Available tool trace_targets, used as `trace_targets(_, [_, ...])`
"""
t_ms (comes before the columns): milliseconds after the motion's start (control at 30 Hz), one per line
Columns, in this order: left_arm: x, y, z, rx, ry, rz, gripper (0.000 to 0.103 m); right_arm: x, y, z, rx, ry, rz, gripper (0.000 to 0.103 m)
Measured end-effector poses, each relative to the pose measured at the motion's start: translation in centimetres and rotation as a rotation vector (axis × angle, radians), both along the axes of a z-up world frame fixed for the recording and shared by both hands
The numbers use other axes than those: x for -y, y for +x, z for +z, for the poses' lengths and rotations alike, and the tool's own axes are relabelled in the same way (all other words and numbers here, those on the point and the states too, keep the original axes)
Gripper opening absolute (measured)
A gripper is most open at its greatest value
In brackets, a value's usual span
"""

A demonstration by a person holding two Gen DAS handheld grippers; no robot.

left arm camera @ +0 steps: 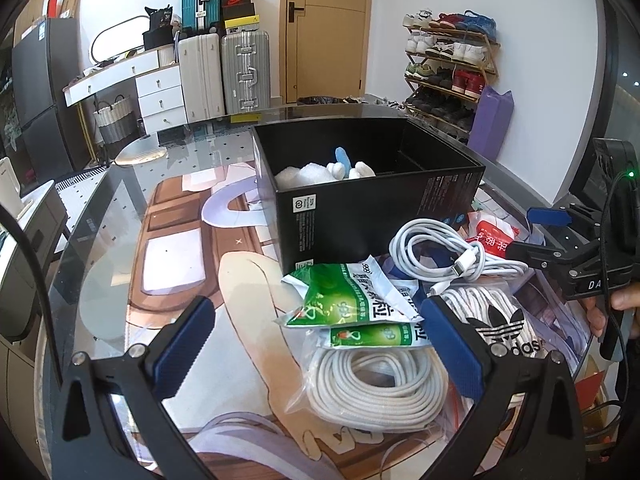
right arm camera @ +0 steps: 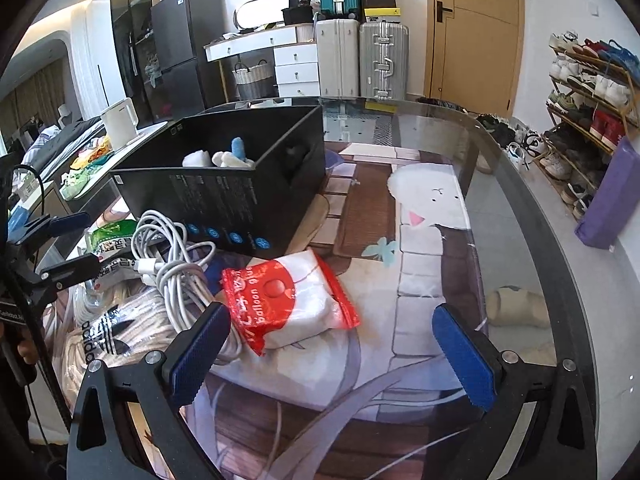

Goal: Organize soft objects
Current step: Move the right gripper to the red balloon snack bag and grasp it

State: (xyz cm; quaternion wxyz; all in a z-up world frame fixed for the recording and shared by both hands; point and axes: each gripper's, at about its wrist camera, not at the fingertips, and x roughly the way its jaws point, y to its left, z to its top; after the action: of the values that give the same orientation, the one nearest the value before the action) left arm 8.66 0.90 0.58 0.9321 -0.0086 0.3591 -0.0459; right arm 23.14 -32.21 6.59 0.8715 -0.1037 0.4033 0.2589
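Note:
A black open box (left arm camera: 372, 208) stands on the glass table and holds a white and blue plush toy (left arm camera: 336, 168); the box also shows in the right wrist view (right arm camera: 224, 196). In front of it lie green sachets (left arm camera: 352, 300), a bagged white rope coil (left arm camera: 376, 388), a white charging cable (left arm camera: 444, 256), an adidas bag (left arm camera: 500, 320) and a red and white balloon-glue packet (right arm camera: 288, 304). My left gripper (left arm camera: 316, 344) is open, its jaws on either side of the sachets and rope. My right gripper (right arm camera: 332, 352) is open just before the packet.
The glass table (right arm camera: 500, 216) covers a printed mat and curves away at its right edge. Suitcases (left arm camera: 224, 72), a white drawer desk (left arm camera: 132, 76), a door and a shoe rack (left arm camera: 452, 68) stand behind. A white kettle (right arm camera: 120, 120) sits on a side unit.

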Motion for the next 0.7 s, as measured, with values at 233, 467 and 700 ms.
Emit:
trace_targets(233, [0.0,0.1,0.0,-0.004,0.001,0.003,0.103,-1.1,0.5,-0.5,-0.028,-0.039,-0.019,0.102])
trace_targets(467, [0.0,0.1,0.0,-0.004,0.001,0.002,0.103,-0.1,1.5,-0.8,-0.067,-0.027,-0.087,0.102])
trace_targets(700, [0.0,0.2,0.0,-0.01,-0.004,0.003,0.103,-1.6,1.8,-1.4,-0.095,-0.07,-0.022,0.102])
